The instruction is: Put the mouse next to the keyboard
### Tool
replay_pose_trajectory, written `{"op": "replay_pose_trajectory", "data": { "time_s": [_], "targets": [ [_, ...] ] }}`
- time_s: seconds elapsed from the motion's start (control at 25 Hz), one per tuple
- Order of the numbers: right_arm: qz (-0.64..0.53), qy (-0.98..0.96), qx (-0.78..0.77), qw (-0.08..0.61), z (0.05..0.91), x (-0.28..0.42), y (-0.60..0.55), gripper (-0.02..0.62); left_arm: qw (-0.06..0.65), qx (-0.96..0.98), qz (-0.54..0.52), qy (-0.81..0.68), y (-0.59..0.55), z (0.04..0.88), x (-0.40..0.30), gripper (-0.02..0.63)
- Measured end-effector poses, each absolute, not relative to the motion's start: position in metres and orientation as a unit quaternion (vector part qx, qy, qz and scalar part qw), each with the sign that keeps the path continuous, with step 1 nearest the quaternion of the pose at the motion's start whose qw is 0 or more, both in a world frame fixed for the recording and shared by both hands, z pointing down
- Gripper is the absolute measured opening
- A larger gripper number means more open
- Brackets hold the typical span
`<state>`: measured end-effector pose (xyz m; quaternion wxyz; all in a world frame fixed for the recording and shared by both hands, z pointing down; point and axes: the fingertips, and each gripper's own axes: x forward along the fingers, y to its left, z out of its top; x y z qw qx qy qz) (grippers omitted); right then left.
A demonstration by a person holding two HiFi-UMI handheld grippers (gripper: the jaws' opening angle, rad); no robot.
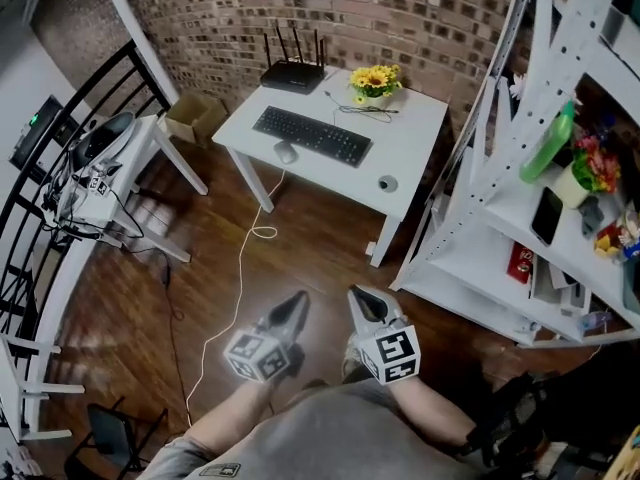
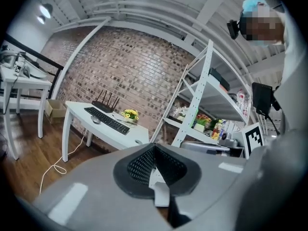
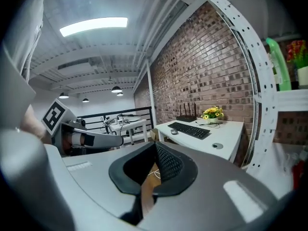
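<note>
Pinched closed, empty: left claw (image 1: pixel 297 302), right claw (image 1: pixel 359 294); unopened, may shove small grey mouse (image 1: pixel 286 152), seemingly seven o'clock of black keyboard (image 1: pixel 312 135), off white bench (image 1: pixel 412 138).

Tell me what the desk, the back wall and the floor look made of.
Desk: likely painted wood or laminate; smooth, even white top.
Wall: rough brick; red-brown courses with pale mortar lines.
Floor: wood or wood-look planks; dark brown boards with a slight sheen.

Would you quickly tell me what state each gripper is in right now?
Left gripper: closed, holding nothing.
Right gripper: closed, holding nothing.
</note>
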<state>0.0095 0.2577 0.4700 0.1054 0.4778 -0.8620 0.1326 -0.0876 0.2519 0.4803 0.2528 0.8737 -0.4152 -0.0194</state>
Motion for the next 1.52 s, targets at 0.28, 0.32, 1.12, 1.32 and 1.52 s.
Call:
{"op": "replay_pose_trajectory", "data": {
  "time_s": [0.28, 0.32, 1.12, 1.32, 1.52],
  "targets": [
    [0.134, -0.876, 0.452, 0.105, 0.475, 0.025, 0.186, 0.012, 0.247, 0.862, -0.021, -0.443, 0.182, 0.48, -0.069, -0.003],
    [0.133, -0.877, 0.448, 0.106, 0.476, 0.027, 0.178, 0.012, 0.248, 0.86, -0.022, -0.446, 0.175, 0.481, -0.066, -0.003],
    [0.145, -0.857, 0.473, 0.14, 0.505, -0.005, -0.018, 0.012, 0.279, 0.857, -0.005, -0.433, -0.032, 0.517, -0.107, -0.003],
    [0.153, -0.842, 0.492, 0.156, 0.51, -0.038, -0.082, 0.012, 0.291, 0.861, 0.012, -0.417, -0.104, 0.533, -0.143, -0.003],
    [0.159, -0.833, 0.5, 0.174, 0.519, -0.05, -0.12, 0.012, 0.303, 0.86, 0.031, -0.41, -0.145, 0.556, -0.156, -0.003]
  ]
}}
